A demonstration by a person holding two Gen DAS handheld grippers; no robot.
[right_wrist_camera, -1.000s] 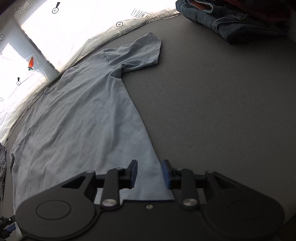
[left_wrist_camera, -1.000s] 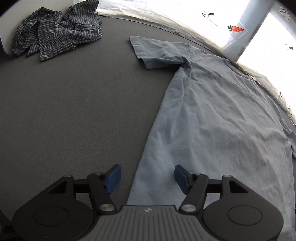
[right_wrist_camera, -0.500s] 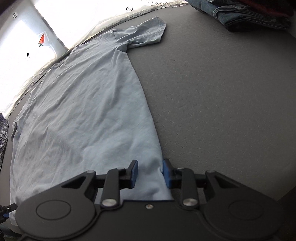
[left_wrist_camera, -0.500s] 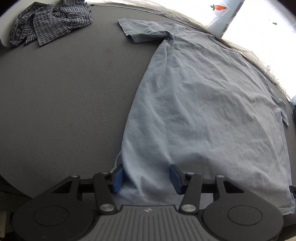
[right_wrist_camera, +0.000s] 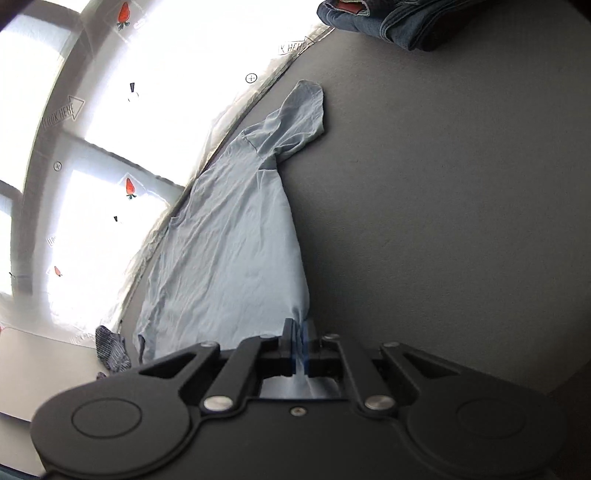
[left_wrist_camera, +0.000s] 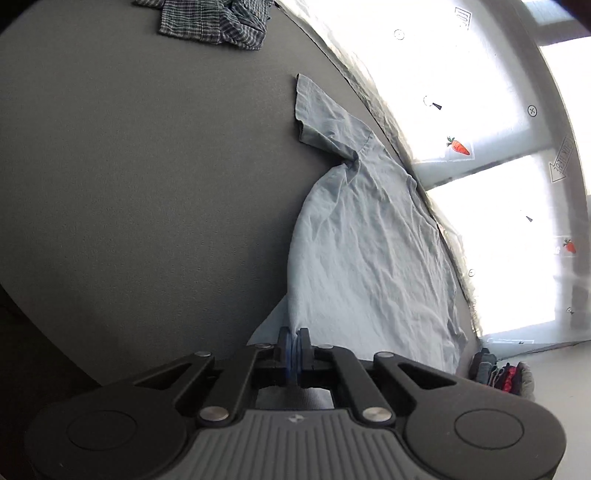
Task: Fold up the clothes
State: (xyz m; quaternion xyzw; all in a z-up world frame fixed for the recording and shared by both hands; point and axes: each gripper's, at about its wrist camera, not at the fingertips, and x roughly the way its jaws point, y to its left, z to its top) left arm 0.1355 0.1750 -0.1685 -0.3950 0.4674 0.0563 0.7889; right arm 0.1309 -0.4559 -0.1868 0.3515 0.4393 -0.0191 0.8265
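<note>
Two grippers, both angled steeply down toward a dark grey table [left_wrist_camera: 129, 184], each clamped on the near hem of a light blue T-shirt [left_wrist_camera: 362, 251]. Left gripper [left_wrist_camera: 294, 341]: blue pads pressed together with a thin fold of the shirt's bottom left corner pinched between them, jaws just closed onto the cloth; view rolled, so the table edge runs diagonally up the picture. From the pinch, fabric drawn up into a small peak, with a loose triangle of hem hanging out to the left. Right gripper [right_wrist_camera: 297, 341]: pads likewise just closed, shut on the shirt's bottom right corner, cloth bunched into a ridge rising toward the pinch. Shirt itself stretched away from both grippers across the table, wrinkled along its length, far end at the table's edge below bright windows with carrot stickers [left_wrist_camera: 459, 146]. One short sleeve [left_wrist_camera: 314, 110] flat on the table in the left view, the other sleeve [right_wrist_camera: 303, 110] likewise in the right view. Crumpled plaid garment [left_wrist_camera: 218, 22] well apart at the far left end of the table; folded jeans [right_wrist_camera: 399, 18] well apart at the far right end.
</note>
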